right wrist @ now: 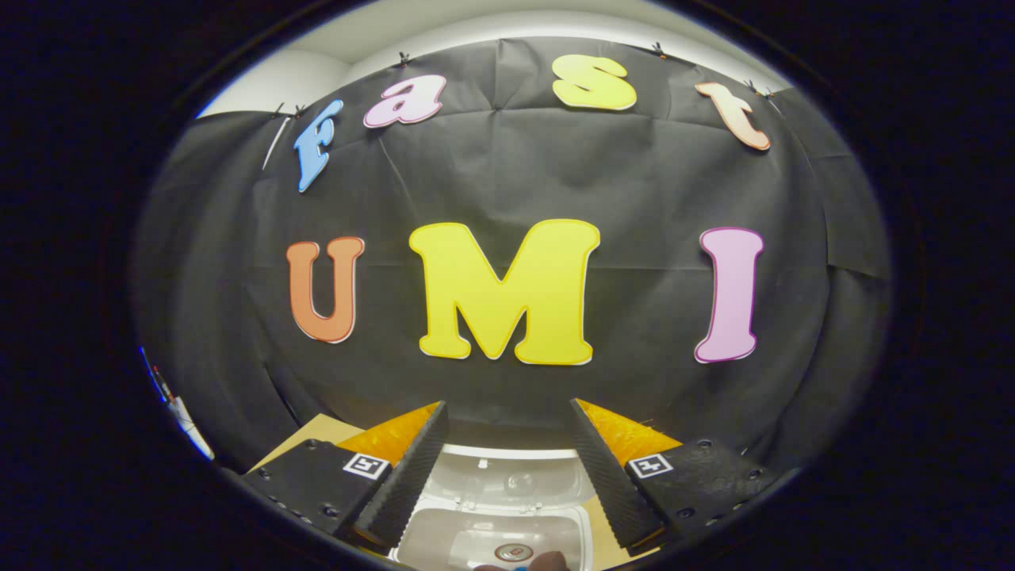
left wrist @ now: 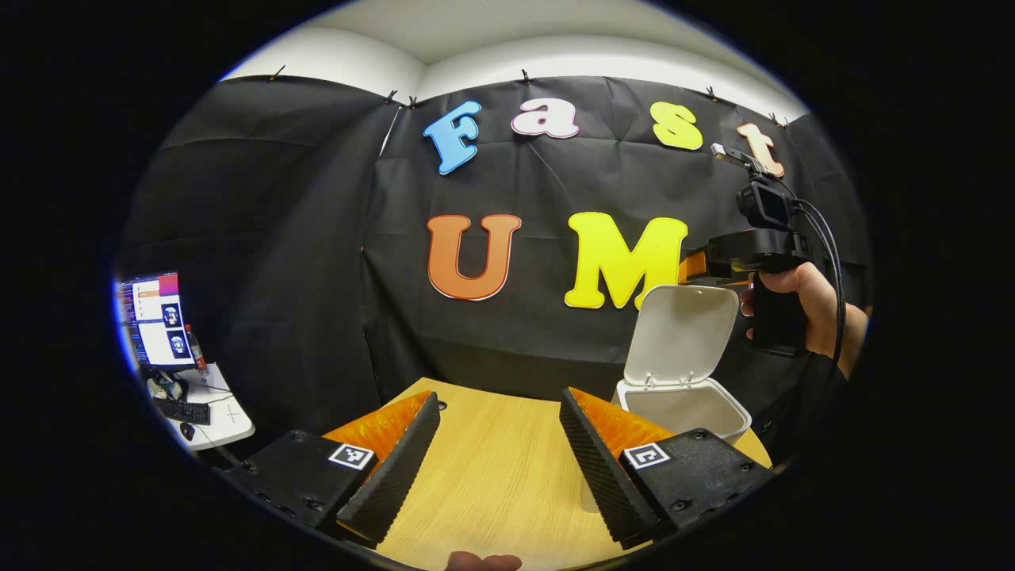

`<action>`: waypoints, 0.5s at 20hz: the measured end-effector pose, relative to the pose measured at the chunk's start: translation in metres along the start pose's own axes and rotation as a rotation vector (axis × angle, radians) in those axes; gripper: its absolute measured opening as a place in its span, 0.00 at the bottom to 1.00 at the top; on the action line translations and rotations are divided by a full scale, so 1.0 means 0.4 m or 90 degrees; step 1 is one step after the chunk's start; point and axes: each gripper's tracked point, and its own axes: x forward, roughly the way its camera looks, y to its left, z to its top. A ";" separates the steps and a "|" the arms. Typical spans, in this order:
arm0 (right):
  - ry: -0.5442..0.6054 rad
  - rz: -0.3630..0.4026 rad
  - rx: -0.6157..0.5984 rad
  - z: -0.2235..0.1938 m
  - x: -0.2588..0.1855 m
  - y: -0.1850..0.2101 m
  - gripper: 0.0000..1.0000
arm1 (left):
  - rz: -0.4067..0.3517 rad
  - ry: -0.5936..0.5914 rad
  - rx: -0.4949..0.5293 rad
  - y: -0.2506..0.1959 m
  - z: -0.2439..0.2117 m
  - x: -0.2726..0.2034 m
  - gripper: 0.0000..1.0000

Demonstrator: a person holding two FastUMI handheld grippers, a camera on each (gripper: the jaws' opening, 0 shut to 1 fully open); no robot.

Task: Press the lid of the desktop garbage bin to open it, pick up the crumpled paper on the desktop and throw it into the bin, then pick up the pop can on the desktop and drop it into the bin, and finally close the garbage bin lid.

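Observation:
The white desktop bin [left wrist: 691,411] stands at the table's right end with its lid [left wrist: 683,337] swung up. My left gripper [left wrist: 499,396] is open over bare wood to the left of the bin, with nothing between its fingers. A hand [left wrist: 801,305] holds the other gripper high above and behind the bin. My right gripper [right wrist: 507,406] is open and empty, looking down over the raised lid [right wrist: 507,480] into the bin [right wrist: 571,530]. A pop can's round top [right wrist: 511,551] shows inside the bin. I cannot make out the crumpled paper.
The wooden table [left wrist: 499,468] ends at the black cloth wall behind. A small side desk with a monitor [left wrist: 155,317], keyboard and mouse stands off the table's left.

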 end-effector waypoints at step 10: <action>0.030 -0.004 0.027 -0.050 -0.069 -0.009 0.95 | -0.037 -0.006 0.019 -0.036 0.008 -0.023 0.98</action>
